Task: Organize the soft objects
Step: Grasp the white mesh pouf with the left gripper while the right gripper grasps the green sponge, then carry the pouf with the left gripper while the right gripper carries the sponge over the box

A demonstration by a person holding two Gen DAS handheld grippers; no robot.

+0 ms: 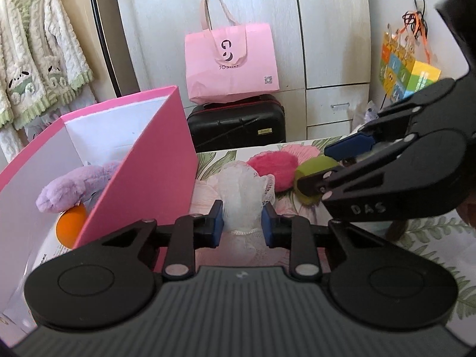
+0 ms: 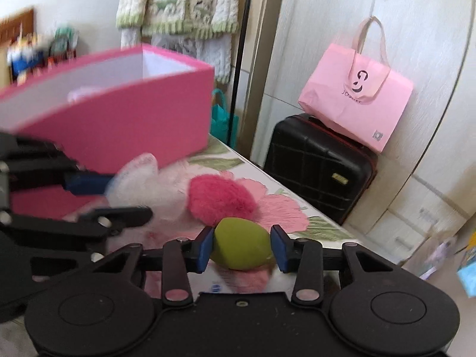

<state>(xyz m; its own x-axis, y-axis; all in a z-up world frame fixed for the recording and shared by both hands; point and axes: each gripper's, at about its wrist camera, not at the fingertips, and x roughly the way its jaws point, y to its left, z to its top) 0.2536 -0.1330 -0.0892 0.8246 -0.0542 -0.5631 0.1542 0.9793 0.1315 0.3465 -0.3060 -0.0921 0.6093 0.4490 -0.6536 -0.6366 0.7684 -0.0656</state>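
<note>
Now the left gripper (image 1: 241,223) pinches the white mesh bath pouf (image 1: 242,199) and the right gripper (image 2: 242,248) clamps the soft green egg-shaped sponge (image 2: 241,245) — each should lift clear before crossing to the tall pink cardboard box (image 1: 148,160).

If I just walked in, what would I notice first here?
Probably the big pink box on the left of the flowery table, with a purple plush toy and an orange ball inside. Beside it, the left gripper squeezes a white mesh puff, the right gripper closes on a green squishy ball, and a fluffy pink pom-pom lies between them.
</note>
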